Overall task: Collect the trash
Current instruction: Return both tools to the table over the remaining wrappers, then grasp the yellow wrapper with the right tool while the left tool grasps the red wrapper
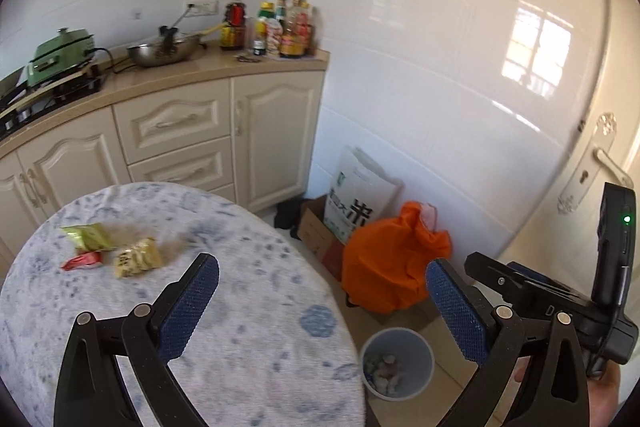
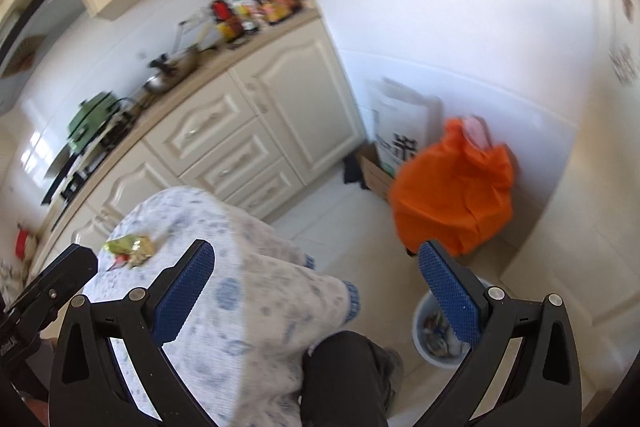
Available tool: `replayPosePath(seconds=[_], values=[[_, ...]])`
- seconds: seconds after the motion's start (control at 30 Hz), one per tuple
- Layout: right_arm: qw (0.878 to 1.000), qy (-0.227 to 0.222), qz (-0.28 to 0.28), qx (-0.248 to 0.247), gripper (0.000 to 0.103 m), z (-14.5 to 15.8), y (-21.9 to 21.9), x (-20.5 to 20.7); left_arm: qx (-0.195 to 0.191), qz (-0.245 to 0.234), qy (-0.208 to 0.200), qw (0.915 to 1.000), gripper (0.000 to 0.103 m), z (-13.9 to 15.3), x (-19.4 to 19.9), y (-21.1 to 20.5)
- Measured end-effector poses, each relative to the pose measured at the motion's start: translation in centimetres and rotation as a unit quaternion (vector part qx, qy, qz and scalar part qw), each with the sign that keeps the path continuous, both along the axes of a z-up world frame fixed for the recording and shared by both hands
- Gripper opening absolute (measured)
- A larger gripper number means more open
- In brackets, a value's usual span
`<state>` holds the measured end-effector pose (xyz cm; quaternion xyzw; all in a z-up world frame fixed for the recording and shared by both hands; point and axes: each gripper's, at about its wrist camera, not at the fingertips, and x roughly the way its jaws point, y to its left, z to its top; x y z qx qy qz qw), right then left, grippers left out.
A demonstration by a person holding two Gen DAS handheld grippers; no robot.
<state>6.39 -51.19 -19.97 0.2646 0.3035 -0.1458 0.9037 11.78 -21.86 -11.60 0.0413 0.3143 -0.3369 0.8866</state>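
Note:
Three crumpled wrappers lie together on the round table (image 1: 240, 367) with the blue-patterned cloth: a green one (image 1: 88, 235), a small red one (image 1: 83, 261) and a yellow one (image 1: 137, 258). In the right wrist view they show as a blurred clump (image 2: 130, 250). A pale blue waste bin (image 1: 398, 363) stands on the floor by the table's edge, with trash inside; the right wrist view shows the same bin (image 2: 424, 331). My left gripper (image 1: 322, 289) hangs open and empty above the table's near side. My right gripper (image 2: 316, 273) is open and empty above the table edge.
An orange bag (image 1: 390, 263), a white rice sack (image 1: 360, 195) and a cardboard box (image 1: 316, 235) sit on the floor against the tiled wall. Cream cabinets (image 1: 180, 139) with a wok, bottles and a green cooker stand behind. A person's dark-trousered knee (image 2: 344, 375) is by the table.

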Motion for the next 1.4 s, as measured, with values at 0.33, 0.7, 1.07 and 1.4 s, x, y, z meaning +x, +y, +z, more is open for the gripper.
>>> replayPosePath(seconds=[0.33, 0.7, 1.07, 1.4], values=[[0.993, -0.026, 0.1, -0.05, 0.103, 3.3, 8.3, 4.2, -0.032, 0.078, 0.001, 0.9964, 0.102, 4.2, 1.3, 10.6], [0.973, -0.04, 0.206, -0.092, 0.103, 5.0, 18.0, 8.3, -0.024, 0.178, -0.055, 0.9822, 0.102, 6.0, -0.5, 22.3], [0.958, -0.011, 0.264, -0.108, 0.103, 2.9, 24.2, 12.1, -0.015, 0.233, -0.024, 0.9721, 0.102, 2.1, -0.1, 26.9], [0.949, 0.055, 0.282, -0.127, 0.103, -2.8, 26.2, 19.5, 0.004, 0.244, 0.035, 0.9692, 0.102, -2.3, 7.4, 26.2]])
